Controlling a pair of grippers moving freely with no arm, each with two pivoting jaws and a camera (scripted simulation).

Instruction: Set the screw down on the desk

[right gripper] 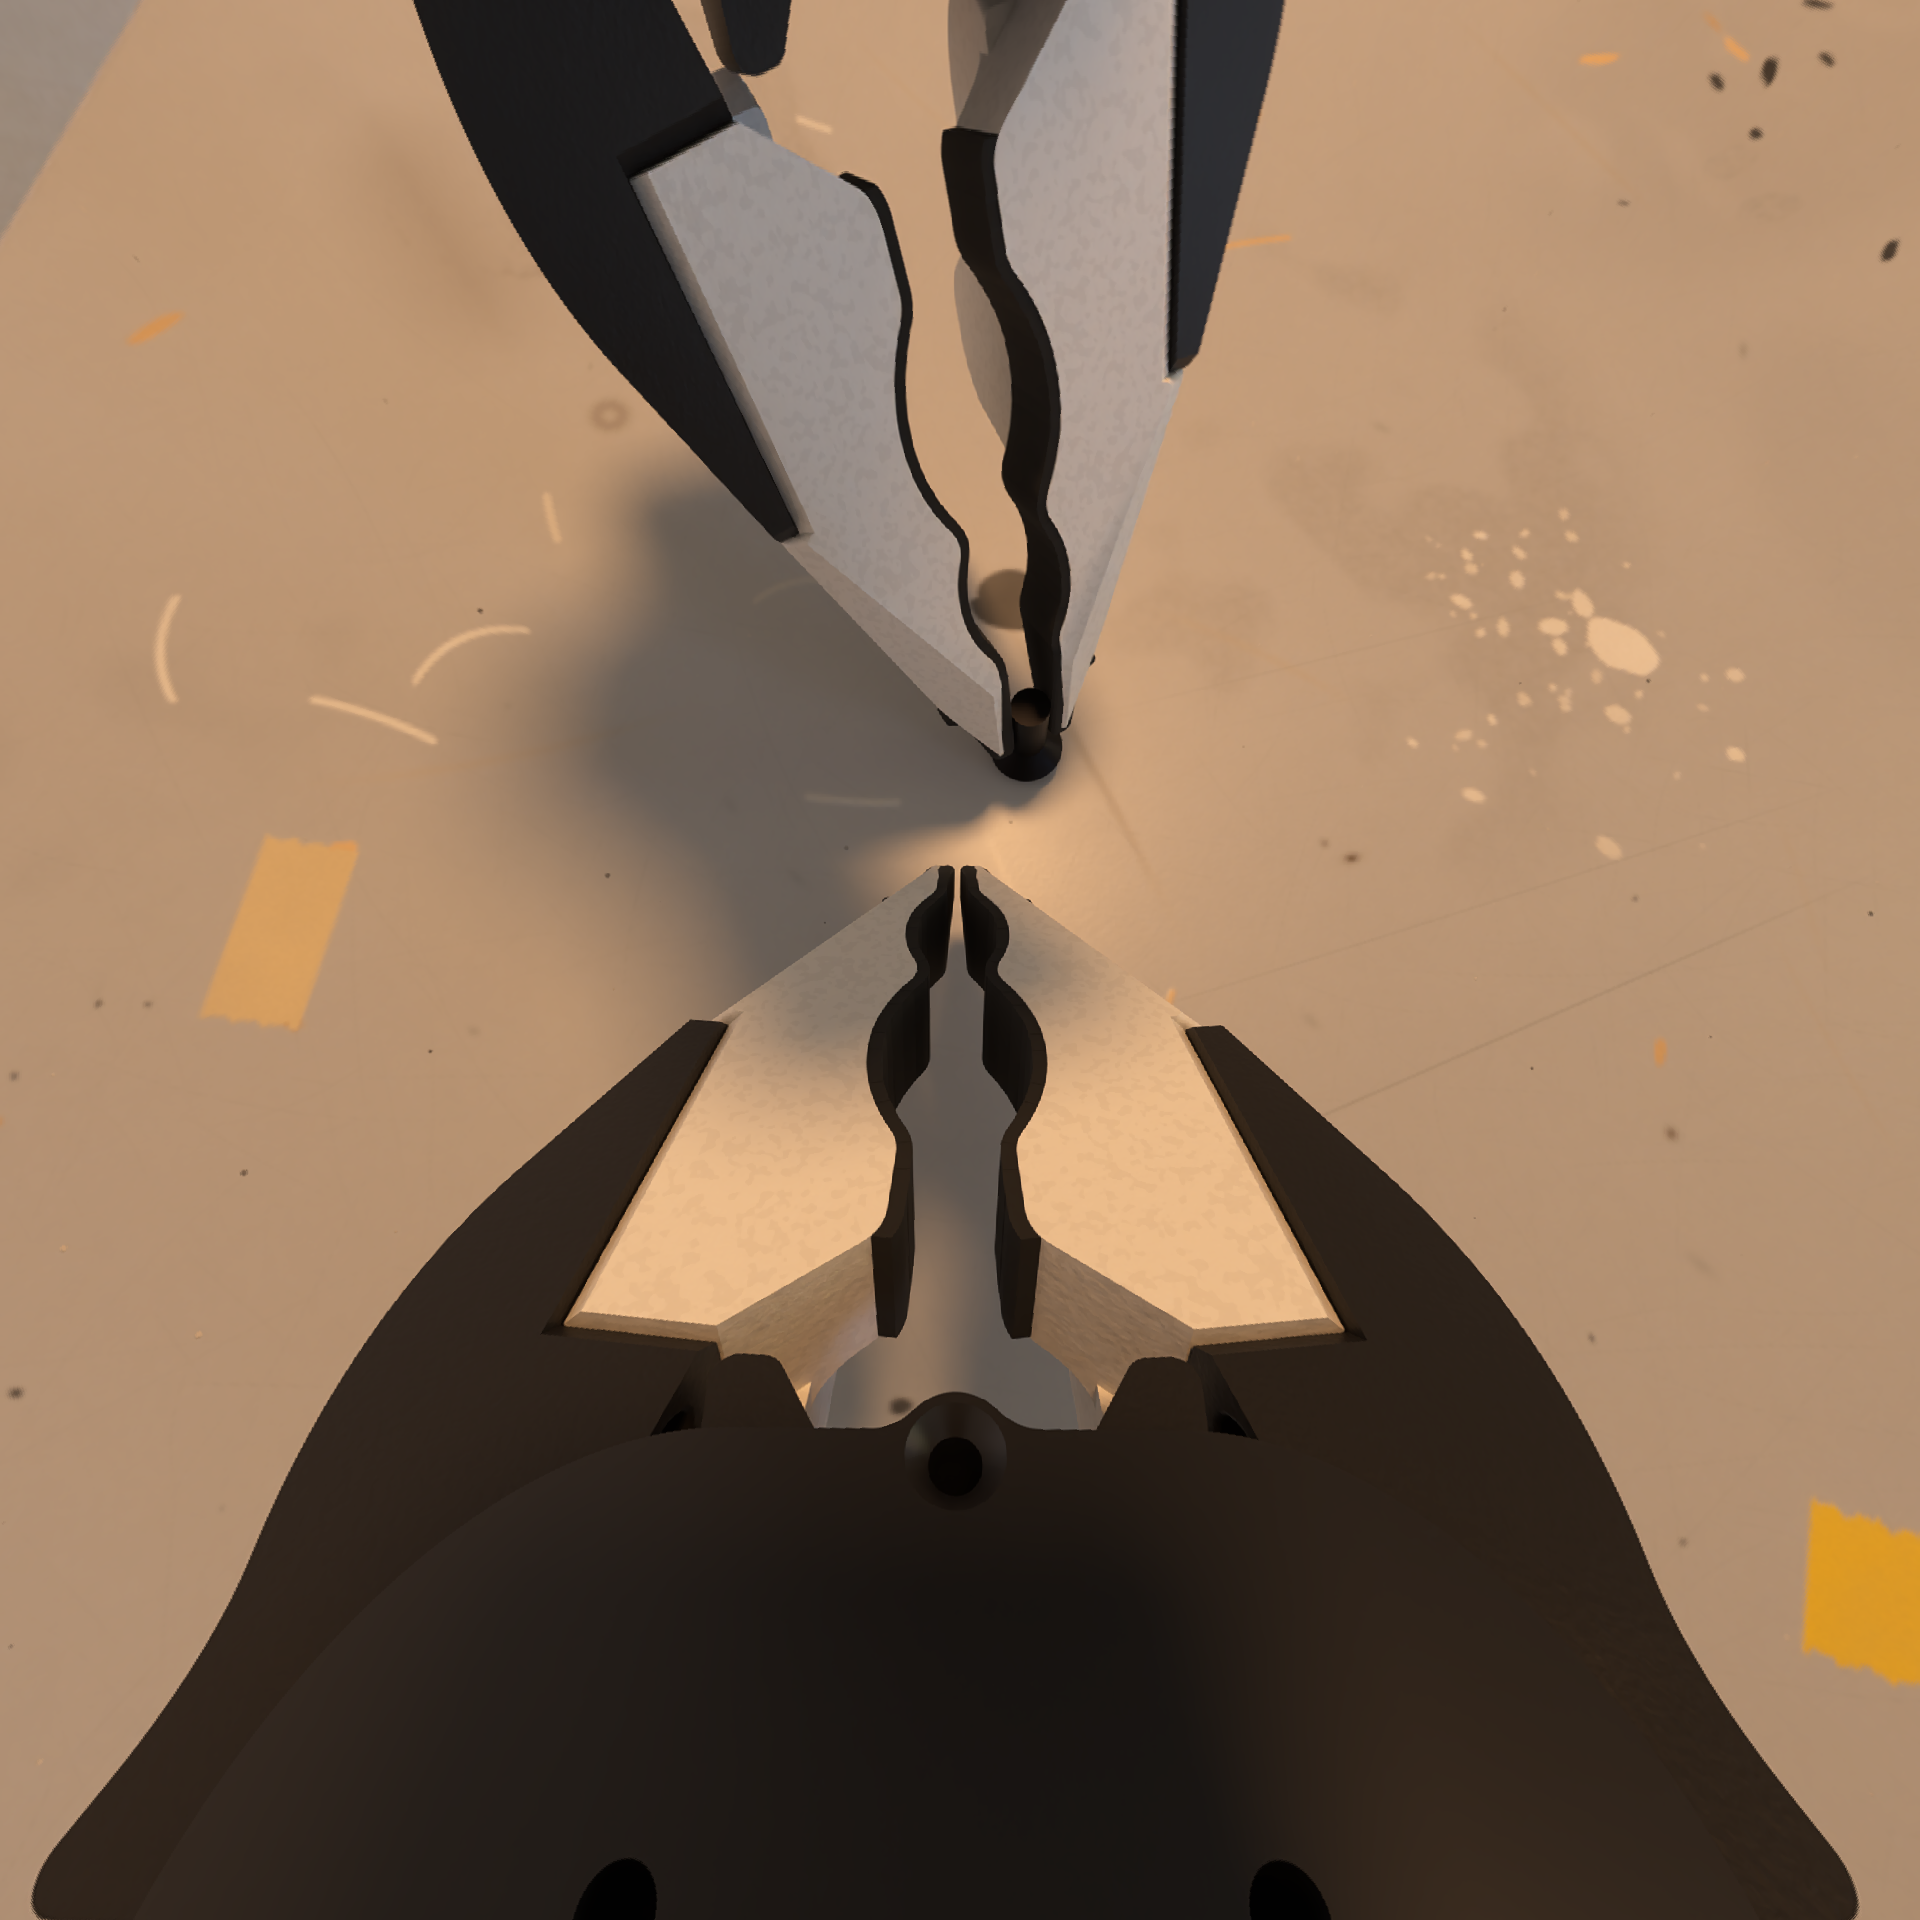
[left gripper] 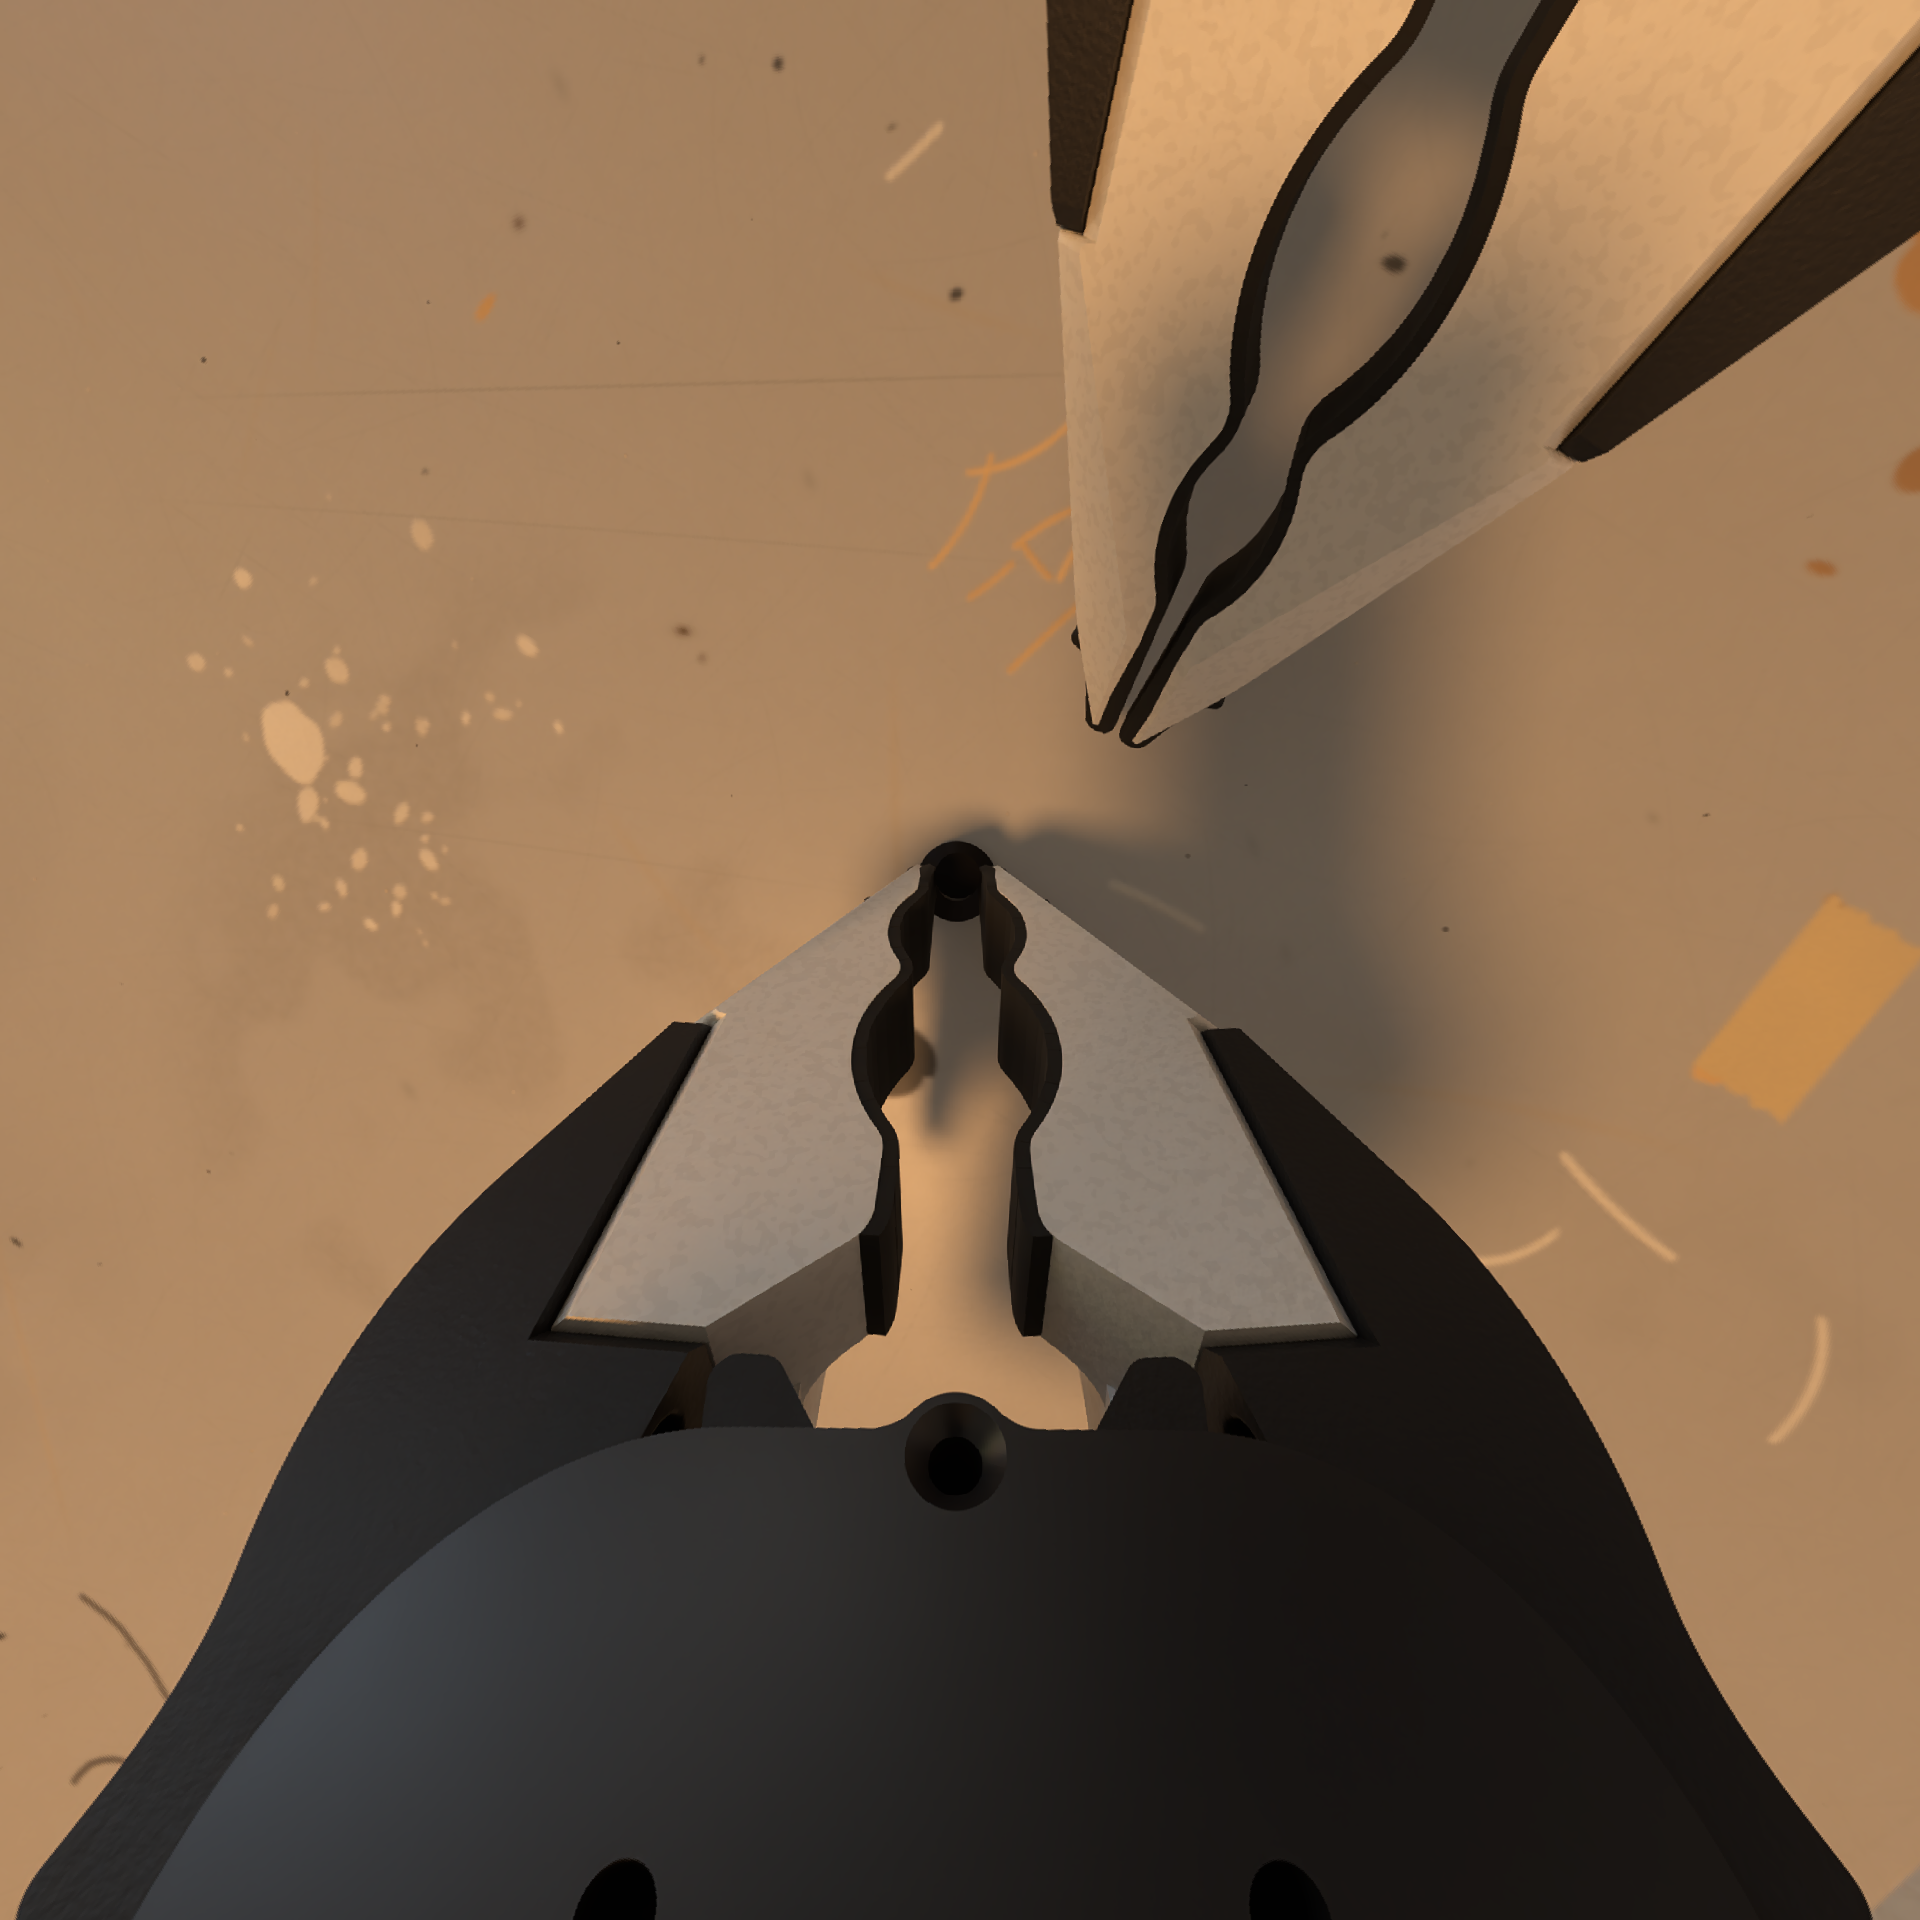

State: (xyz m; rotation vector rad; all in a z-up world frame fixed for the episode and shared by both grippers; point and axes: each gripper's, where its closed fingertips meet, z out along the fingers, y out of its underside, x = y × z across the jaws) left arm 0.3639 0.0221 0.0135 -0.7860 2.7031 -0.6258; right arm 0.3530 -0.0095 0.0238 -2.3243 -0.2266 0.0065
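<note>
A small black screw (left gripper: 954,868) sits pinched between the fingertips of my left gripper (left gripper: 956,885), which is shut on it. In the right wrist view the screw (right gripper: 1029,764) hangs head down from the left gripper (right gripper: 1034,722), its head at or just above the tan desk (right gripper: 1455,1039); I cannot tell whether it touches. My right gripper (right gripper: 956,878) is shut and empty, its tips a short way in front of the screw. It also shows in the left wrist view (left gripper: 1114,727), pointing down at the desk (left gripper: 520,1039) beyond the screw.
The desk bears pale paint splatter (left gripper: 294,740) (right gripper: 1621,644), curved scratches, and flat yellow tape strips (left gripper: 1808,1008) (right gripper: 278,930) (right gripper: 1865,1621). The desk's edge shows at the far top left of the right wrist view (right gripper: 42,125).
</note>
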